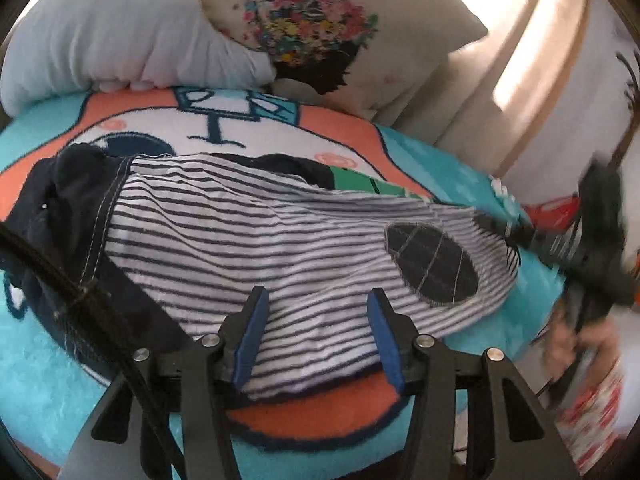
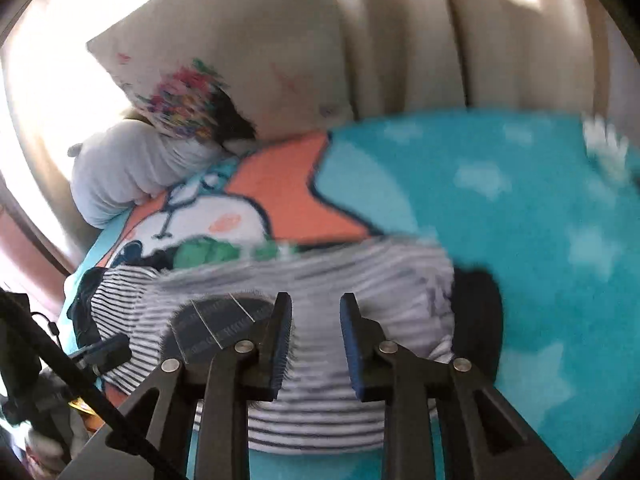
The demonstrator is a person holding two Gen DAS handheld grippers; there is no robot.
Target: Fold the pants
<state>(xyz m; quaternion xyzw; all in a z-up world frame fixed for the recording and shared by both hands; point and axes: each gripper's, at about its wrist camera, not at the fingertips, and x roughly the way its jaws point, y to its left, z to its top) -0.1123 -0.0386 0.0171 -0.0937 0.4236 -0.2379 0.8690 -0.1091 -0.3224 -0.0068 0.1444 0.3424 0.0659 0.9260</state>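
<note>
From the left wrist view, the striped pants (image 1: 248, 240) lie flattened across a fleecy cartoon blanket (image 1: 64, 360) in teal, coral and white, with the dark navy waistband (image 1: 76, 208) bunched at the left and an oval navy knee patch (image 1: 432, 264), stitched with pale crossing lines, toward the right. The fabric looks like thin, soft jersey, rippled with small creases, and appears already doubled leg over leg, judging from the narrow outline. The left gripper (image 1: 316, 320) hovers just above the near edge of the cloth, its blue-padded jaws parted about halfway with nothing between them; it seems placed there to smooth or take up the edge for the next fold. At the right the right gripper (image 1: 600, 240) is a dark blur near the leg end. Behind sit a puffy white pillow (image 1: 104, 36) and a cream cushion with a floral print (image 1: 312, 24). From the right wrist view, the right gripper (image 2: 316, 344) stands over the striped pants (image 2: 360, 280) beside the knee patch (image 2: 216, 320), jaws narrowly apart and gripping nothing; striped cloth shows through the gap beneath. A dark cuff (image 2: 480, 312) ends the leg on the blanket (image 2: 520, 208), likely the end to be carried over toward the waistband.
</note>
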